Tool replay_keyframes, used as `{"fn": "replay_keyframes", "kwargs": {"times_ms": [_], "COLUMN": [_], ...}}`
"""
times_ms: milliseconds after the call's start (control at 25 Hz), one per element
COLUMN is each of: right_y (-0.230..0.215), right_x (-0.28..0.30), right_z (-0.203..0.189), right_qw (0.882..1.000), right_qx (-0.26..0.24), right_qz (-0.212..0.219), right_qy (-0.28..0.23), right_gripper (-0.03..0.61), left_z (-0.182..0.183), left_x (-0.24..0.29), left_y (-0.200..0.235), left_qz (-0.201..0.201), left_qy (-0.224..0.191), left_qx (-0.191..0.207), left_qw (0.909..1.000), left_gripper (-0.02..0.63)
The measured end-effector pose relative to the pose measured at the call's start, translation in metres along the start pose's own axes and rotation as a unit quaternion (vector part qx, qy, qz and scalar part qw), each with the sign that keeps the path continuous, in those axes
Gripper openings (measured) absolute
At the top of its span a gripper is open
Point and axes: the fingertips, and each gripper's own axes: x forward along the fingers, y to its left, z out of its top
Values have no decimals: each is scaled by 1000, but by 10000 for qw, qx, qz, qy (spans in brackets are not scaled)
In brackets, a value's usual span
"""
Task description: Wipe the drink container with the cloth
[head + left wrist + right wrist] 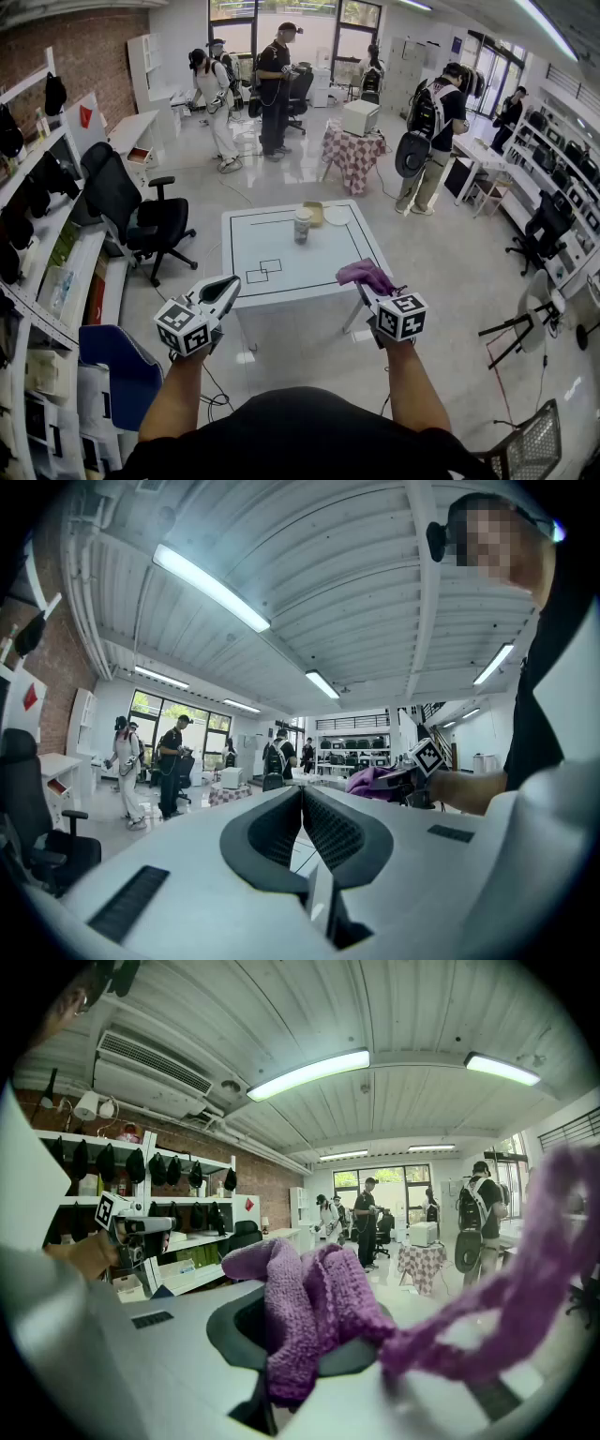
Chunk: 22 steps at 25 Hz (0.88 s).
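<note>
The drink container [302, 226], a cylindrical cup with a lid, stands upright near the far edge of the white table [281, 258]. Both grippers hover short of the table's near edge, well back from the cup. My right gripper [364, 282] is shut on a purple knitted cloth [367, 274], which bunches over its jaws and trails off to the right in the right gripper view [314, 1312]. My left gripper [230, 284] is shut with nothing in it; its ribbed pads [314, 822] meet along one line. The left gripper view also shows the cloth [368, 780] off to the right.
A shallow dish [337, 216] and a small tan bowl [314, 212] sit beside the cup. A black office chair [142, 214] and shelving [42, 253] stand to the left, a blue chair [120, 370] near my left arm. Several people [274, 89] stand beyond the table.
</note>
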Motion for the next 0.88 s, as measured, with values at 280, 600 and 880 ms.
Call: {"fn": "replay_keyframes", "kwargs": {"times_ms": [280,600,880], "right_y": [14,25,16], "right_x": [-8,3,14], "right_z": [-1,-4,-10], "right_qw": [9999,9996,9991], "right_qx": [-16,152,244], "right_qz": [-90,-236,-342], "right_qy": [83,29,106], "right_gripper": [75,75,75], "left_z": [5,-2,-9], "left_x": [-16,-20,-8], "left_y": [-2,19,33], "left_qz": [-79,-89,-79], "left_qy": [-16,-11,59], "left_qx": [-17,-62,-179], "left_qw": [10000,9999,9998], "left_gripper": [23,23,23]}}
